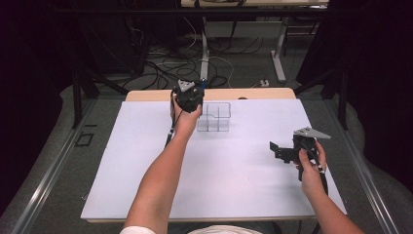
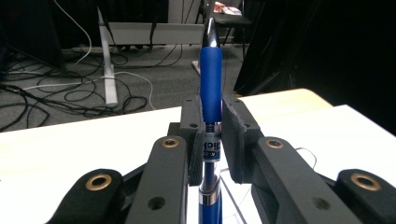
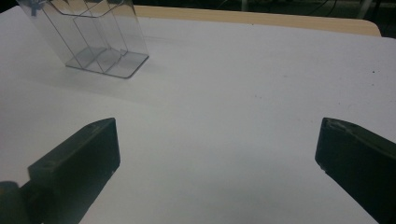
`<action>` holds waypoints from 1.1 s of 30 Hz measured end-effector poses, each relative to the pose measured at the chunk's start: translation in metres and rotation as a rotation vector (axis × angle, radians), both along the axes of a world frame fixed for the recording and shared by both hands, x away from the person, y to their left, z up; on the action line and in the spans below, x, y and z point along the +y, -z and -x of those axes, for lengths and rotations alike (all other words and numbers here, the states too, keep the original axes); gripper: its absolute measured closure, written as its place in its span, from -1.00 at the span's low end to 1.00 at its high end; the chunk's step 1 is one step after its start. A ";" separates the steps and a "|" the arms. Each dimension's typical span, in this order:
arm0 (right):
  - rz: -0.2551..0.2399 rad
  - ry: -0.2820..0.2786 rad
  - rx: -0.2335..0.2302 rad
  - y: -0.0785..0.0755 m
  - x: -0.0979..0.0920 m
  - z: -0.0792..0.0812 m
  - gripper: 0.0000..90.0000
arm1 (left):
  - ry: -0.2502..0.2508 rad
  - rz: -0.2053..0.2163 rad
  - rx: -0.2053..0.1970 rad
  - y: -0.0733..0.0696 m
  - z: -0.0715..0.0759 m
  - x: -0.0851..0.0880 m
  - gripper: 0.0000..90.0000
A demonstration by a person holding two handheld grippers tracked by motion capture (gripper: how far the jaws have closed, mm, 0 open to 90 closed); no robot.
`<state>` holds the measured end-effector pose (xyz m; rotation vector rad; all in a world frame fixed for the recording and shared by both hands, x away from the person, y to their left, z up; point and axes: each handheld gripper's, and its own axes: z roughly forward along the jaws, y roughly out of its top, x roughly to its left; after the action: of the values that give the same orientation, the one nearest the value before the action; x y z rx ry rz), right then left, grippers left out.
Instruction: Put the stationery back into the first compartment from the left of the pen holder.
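The table (image 1: 146, 195) carries a white top sheet; a strip of light wood shows along its far edge. Grey carpeted floor (image 1: 243, 68) lies beyond it, strewn with black and white cables (image 1: 165, 68). White metal desk legs (image 1: 278, 53) stand on the floor at the far side, centre and right. Black curtains (image 1: 29, 73) close off the left and right sides. A grey floor rail (image 1: 53, 165) runs along the table's left side.

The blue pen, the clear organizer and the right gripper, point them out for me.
blue pen (image 2: 211, 79), left gripper view, on its rubber grip.
clear organizer (image 3: 100, 51), right gripper view, on its front wall.
right gripper (image 3: 217, 154), right gripper view, midway between its open fingers.
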<state>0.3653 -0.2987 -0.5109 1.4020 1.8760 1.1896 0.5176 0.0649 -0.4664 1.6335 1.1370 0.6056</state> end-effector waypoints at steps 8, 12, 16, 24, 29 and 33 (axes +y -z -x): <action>0.002 -0.001 0.000 0.000 0.000 0.000 -1.00 | 0.016 -0.056 -0.012 0.005 0.002 -0.006 0.76; 0.001 -0.003 0.002 0.000 0.000 0.000 -1.00 | 0.019 -0.052 -0.009 0.006 0.003 -0.008 0.76; 0.002 0.000 0.001 0.001 0.001 -0.001 -1.00 | 0.018 -0.058 0.002 0.007 0.003 -0.008 0.76; 0.005 -0.006 0.002 0.001 0.000 -0.001 -1.00 | 0.016 -0.056 0.030 0.006 0.002 -0.006 0.71; 0.006 -0.006 0.003 0.001 0.001 -0.001 -1.00 | 0.010 -0.037 0.047 0.004 0.003 -0.004 0.48; 0.005 -0.005 0.004 0.001 0.000 0.000 -1.00 | 0.009 -0.023 0.056 0.001 0.005 -0.001 0.28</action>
<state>0.3656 -0.2982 -0.5116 1.3990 1.8846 1.1843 0.5128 0.0640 -0.4670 1.6837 1.1666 0.5725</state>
